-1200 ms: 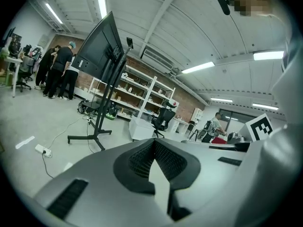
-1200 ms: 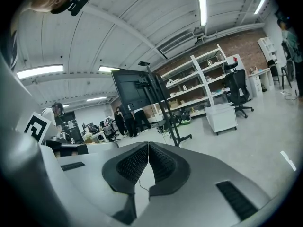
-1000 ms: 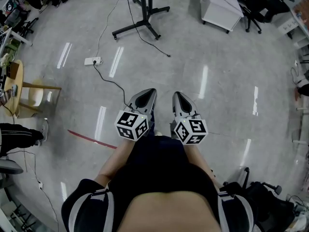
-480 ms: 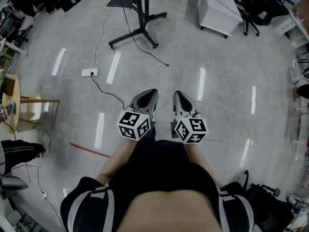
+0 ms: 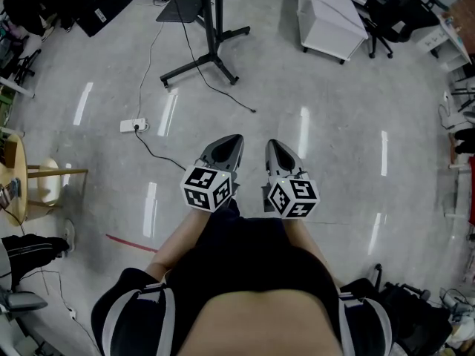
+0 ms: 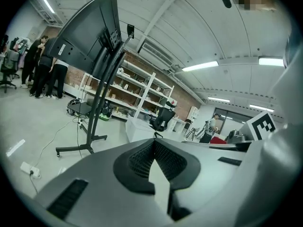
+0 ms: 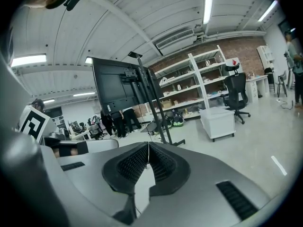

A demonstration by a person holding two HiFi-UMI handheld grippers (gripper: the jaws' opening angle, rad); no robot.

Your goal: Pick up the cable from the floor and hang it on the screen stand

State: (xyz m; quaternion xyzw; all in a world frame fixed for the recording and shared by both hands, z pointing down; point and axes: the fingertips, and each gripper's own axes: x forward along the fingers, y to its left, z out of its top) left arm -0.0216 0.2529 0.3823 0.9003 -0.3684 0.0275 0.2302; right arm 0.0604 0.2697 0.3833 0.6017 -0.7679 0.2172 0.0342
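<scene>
A thin black cable [image 5: 236, 102] trails across the grey floor from the screen stand [image 5: 200, 59] and ends loose ahead of me. The stand carries a big dark screen [image 6: 87, 32] on a slanted black pole [image 7: 158, 112]. Both grippers are held side by side at waist height, pointing toward the stand and well short of it. My left gripper [image 5: 233, 139] has its pads pressed together with nothing between them, as the left gripper view [image 6: 154, 142] shows. My right gripper [image 5: 272, 144] is likewise shut and empty [image 7: 148, 144].
A white power strip [image 5: 132, 125] lies left of the stand, its cord [image 5: 159, 153] running toward my feet. A white cabinet [image 5: 330, 21] and an office chair [image 5: 386, 13] stand at the back right. A wooden stool [image 5: 44, 176] is at left. People stand behind the screen [image 6: 45, 72].
The stand, power strip and cable have slid down the head view, nearer to me. Both grippers keep their place in the picture and stay shut.
</scene>
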